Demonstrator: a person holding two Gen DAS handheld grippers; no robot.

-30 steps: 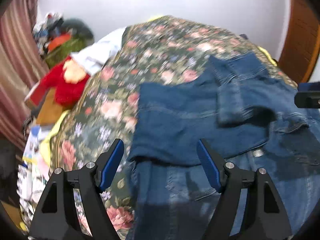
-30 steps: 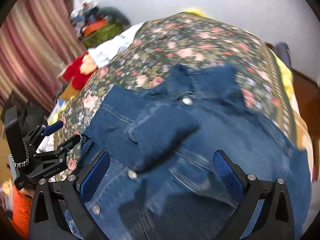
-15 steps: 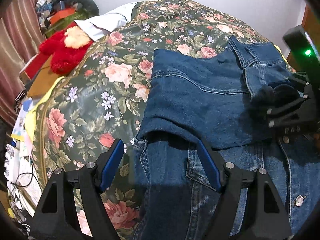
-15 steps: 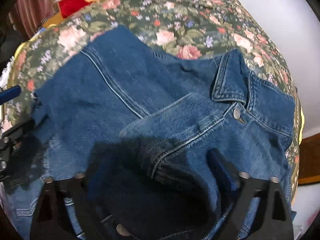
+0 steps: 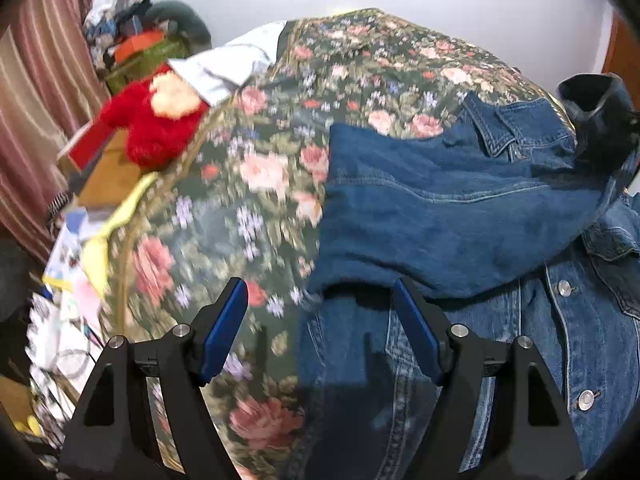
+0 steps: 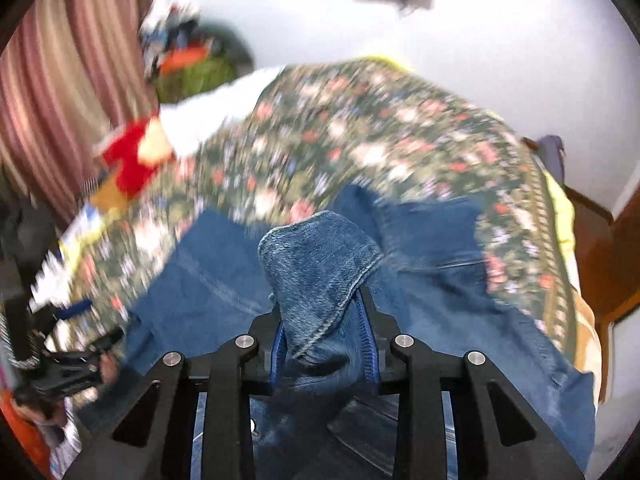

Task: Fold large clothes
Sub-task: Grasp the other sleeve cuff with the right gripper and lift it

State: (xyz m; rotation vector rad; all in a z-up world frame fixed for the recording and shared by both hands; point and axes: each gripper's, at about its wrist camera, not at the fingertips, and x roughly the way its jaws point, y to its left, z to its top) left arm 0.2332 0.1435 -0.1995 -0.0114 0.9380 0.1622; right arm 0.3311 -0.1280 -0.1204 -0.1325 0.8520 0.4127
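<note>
A blue denim jacket (image 5: 460, 208) lies on a floral bedspread (image 5: 248, 184), one sleeve folded across its front. My left gripper (image 5: 320, 320) is open and empty, its blue pads just above the jacket's left edge. My right gripper (image 6: 324, 344) is shut on the sleeve cuff (image 6: 320, 264), which sticks up between the jaws and is lifted off the jacket (image 6: 440, 292). The right gripper also shows at the far right of the left wrist view (image 5: 600, 120), holding the raised sleeve end.
A red plush toy (image 5: 156, 124) and a white pillow (image 5: 224, 68) lie at the bed's far left. Striped curtains (image 5: 36, 92) and clutter (image 5: 72, 264) are at the left. A wooden door (image 6: 608, 256) stands on the right.
My right gripper closed on the sleeve cuff and lifted it up and back. My left gripper stayed open and pulled back slightly from the jacket's left edge.
</note>
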